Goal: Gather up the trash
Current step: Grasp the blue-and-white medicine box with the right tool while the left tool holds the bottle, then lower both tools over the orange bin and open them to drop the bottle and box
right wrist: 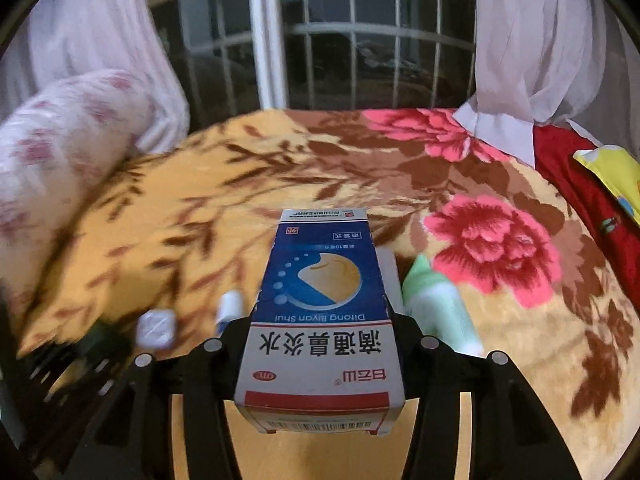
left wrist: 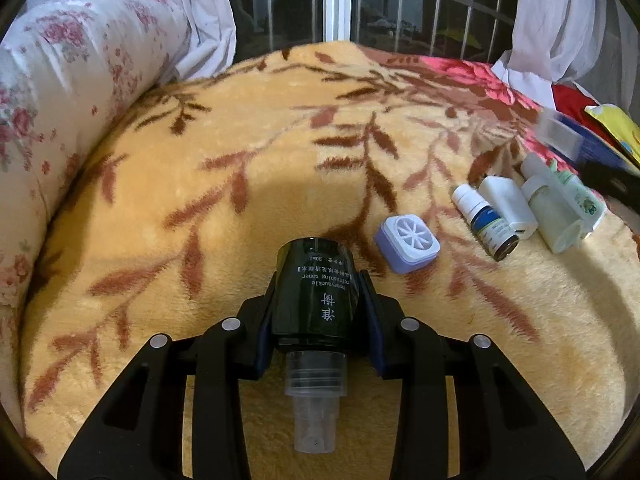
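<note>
My left gripper (left wrist: 316, 300) is shut on a dark green toner bottle (left wrist: 314, 292) with a clear pump cap, held above the blanket. My right gripper (right wrist: 322, 328) is shut on a blue and white medicine box (right wrist: 320, 320); it shows blurred at the right edge of the left wrist view (left wrist: 560, 136). On the blanket lie a purple square case (left wrist: 407, 244), a small dropper bottle (left wrist: 486, 222), a white bottle (left wrist: 508, 206), a clear spray bottle (left wrist: 550, 210) and a pale green bottle (right wrist: 436, 304).
A yellow floral blanket (left wrist: 240, 168) covers the bed. A rolled floral quilt (left wrist: 56, 100) lies along the left. White curtains (right wrist: 520, 40) and a barred window (right wrist: 360, 48) stand behind. A red cloth (right wrist: 568, 176) and yellow packet (right wrist: 612, 172) lie at right.
</note>
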`<control>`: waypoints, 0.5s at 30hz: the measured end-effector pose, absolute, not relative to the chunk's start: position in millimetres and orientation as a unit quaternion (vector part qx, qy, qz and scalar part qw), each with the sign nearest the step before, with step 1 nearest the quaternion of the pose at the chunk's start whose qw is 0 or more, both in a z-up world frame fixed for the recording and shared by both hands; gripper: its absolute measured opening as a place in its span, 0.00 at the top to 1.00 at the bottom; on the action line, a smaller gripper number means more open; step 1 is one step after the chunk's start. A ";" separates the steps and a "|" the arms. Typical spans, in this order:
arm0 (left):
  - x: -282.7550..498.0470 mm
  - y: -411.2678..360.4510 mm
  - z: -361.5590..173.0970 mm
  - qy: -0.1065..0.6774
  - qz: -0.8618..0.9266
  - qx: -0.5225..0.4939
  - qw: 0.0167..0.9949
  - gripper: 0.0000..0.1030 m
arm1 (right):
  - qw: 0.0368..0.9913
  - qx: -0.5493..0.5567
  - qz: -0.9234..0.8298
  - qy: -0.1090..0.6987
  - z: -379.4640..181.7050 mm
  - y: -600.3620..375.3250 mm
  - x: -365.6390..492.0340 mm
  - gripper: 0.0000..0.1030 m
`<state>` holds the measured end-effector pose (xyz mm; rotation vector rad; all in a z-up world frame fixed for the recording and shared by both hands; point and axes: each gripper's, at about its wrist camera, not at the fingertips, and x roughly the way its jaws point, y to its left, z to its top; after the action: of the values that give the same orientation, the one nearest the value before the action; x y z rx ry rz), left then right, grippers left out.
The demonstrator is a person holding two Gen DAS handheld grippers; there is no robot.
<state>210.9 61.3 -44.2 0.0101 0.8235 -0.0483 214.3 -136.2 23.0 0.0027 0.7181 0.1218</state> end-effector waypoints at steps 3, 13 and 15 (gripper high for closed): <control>195.2 62.1 -31.2 0.385 -0.025 -0.002 0.923 0.65 | 0.938 -0.003 0.091 0.333 30.5 -139.3 158.7 0.51; 62.8 39.5 -4.5 0.376 -0.030 -0.010 0.926 0.65 | 0.945 0.006 0.124 0.301 9.4 -164.6 -6.6 0.51; 36.4 30.8 -7.0 0.380 -0.035 -0.011 0.924 0.65 | 0.942 0.010 0.130 0.309 -1.9 -167.9 -31.0 0.51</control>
<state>36.4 30.8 -7.0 -0.0225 0.7800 -0.0715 -31.0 -167.9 -1.9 0.0207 0.6307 0.2644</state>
